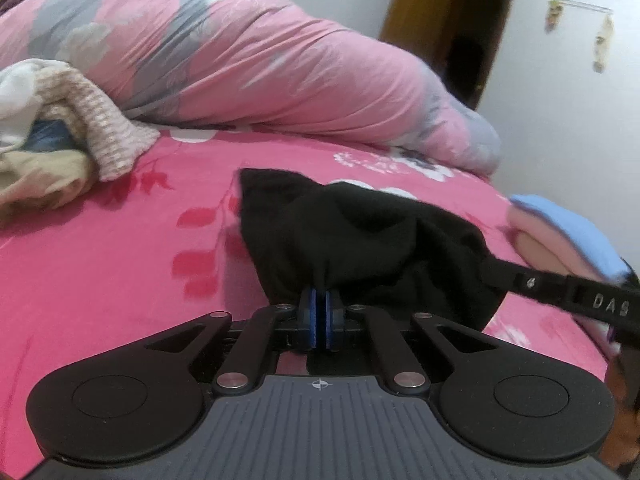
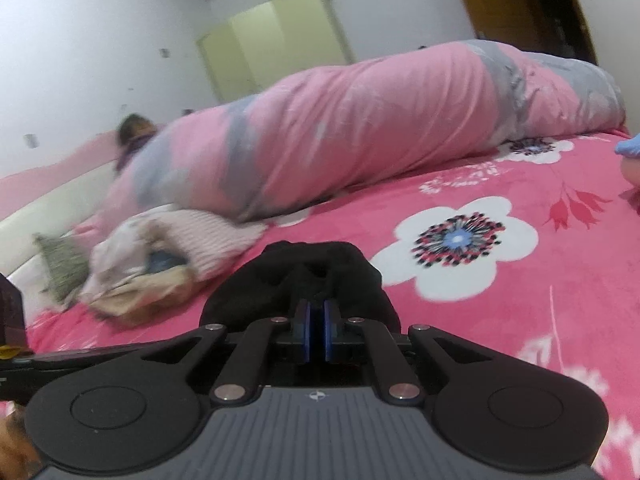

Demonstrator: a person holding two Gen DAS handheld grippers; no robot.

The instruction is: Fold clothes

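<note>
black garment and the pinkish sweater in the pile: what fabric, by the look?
Black garment: soft matte knit, maybe fleece or jersey; no sheen, limp rounded folds. Sweater: chunky ribbed knit, likely wool or acrylic; raised rows show. Motion blur leaves both uncertain.

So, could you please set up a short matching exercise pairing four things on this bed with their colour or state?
Things:
1. garment
2. duvet
3. sheet
4. clothes pile

Descriptions:
A. bright pink with large white flowers
B. black, pinched by both tools
C. unfolded heap with a ribbed pale knit
D. pale pink and grey, rolled along the far side

Pairs: 1-B, 2-D, 3-A, 4-C
</note>
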